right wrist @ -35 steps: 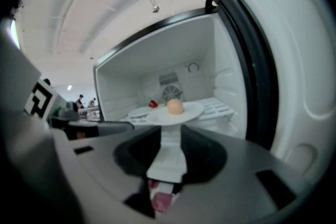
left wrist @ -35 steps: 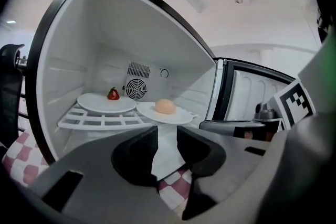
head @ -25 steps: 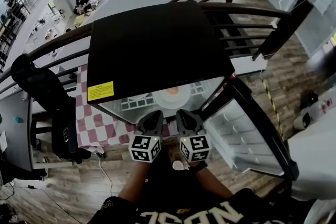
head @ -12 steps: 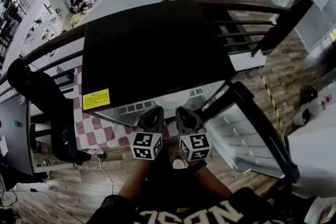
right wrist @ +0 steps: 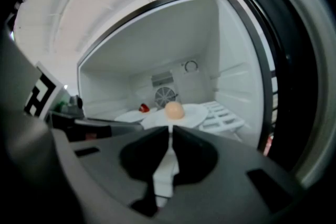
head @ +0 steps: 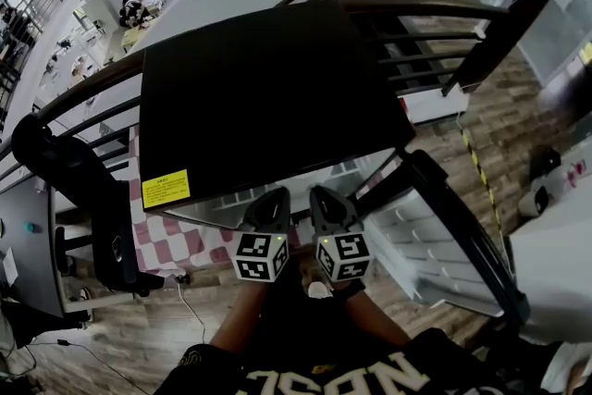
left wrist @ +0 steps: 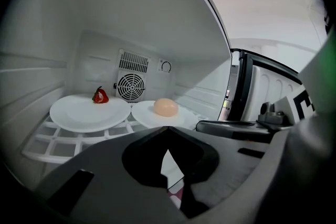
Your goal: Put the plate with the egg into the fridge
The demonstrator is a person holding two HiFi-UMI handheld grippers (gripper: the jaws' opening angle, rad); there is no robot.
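Already inside fridge [head: 268, 97], on shelf [left wrist: 44, 140]: plate [left wrist: 143, 115] with egg [left wrist: 165, 107], dead ahead of left tool [left wrist: 167, 131] and right tool [right wrist: 170, 132], both closed, empty.

Head view: a yellow label [head: 166, 189] sits at the lower-left corner of the black fridge top [head: 268, 88], its print too small to read. Black-and-white square markers [head: 258, 256] show on the cubes of the left gripper [head: 270, 202] and right gripper [head: 326, 199]. Pale block letters [head: 342, 379] on the person's dark shirt, at the bottom edge, are cut off and illegible.
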